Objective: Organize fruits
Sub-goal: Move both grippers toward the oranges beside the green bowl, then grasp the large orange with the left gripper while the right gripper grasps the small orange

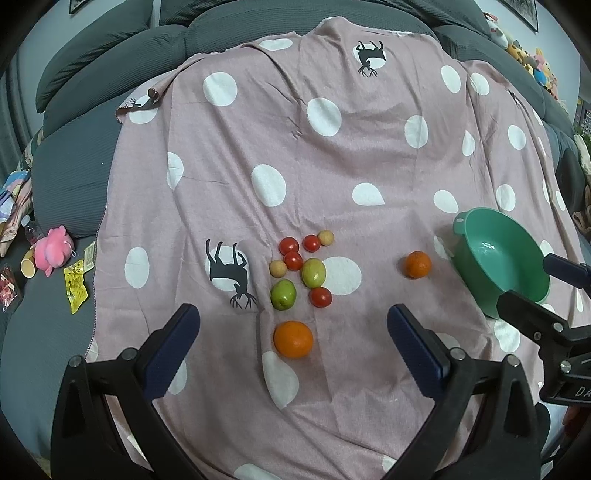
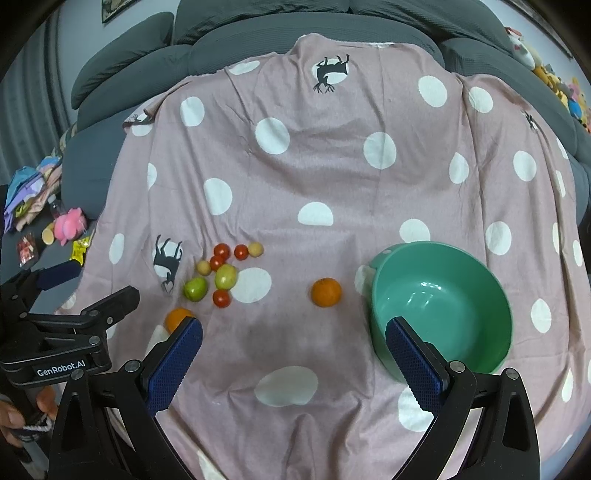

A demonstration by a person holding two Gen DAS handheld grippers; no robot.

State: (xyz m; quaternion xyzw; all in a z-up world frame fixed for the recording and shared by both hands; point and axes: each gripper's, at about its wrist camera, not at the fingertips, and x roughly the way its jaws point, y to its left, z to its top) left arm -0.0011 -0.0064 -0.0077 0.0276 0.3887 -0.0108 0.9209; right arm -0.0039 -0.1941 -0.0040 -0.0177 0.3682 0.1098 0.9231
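1. Spread over a grey sofa [image 2: 332,22]: a pink spotted blanket [image 2: 332,177], carrying everything for the task.
2. Near the blanket's right edge, toward the front: a green bowl [image 2: 443,295], tilted slightly and with nothing in it, so sorting looks not yet begun.
3. Hovering above the blanket's front edge: left gripper [image 1: 293,325] with jaws spread wide and holding nothing; right gripper [image 2: 293,334] likewise wide open and bare, its right finger in front of the bowl's near rim.
4. Straight ahead of the left gripper, between its fingers in the left view: a large orange [image 1: 293,339], apart from the other fruit.
5. Alone between the cluster and the bowl: a second orange [image 2: 325,291].
6. Left of the blanket's middle, bunched close: two green fruits [image 1: 283,294], red tomatoes [image 1: 320,297], two small yellowish fruits [image 1: 277,268].
7. Likely step: first pick. Calls for lowering the left gripper around the near orange, closing gently, then carrying across to the bowl.
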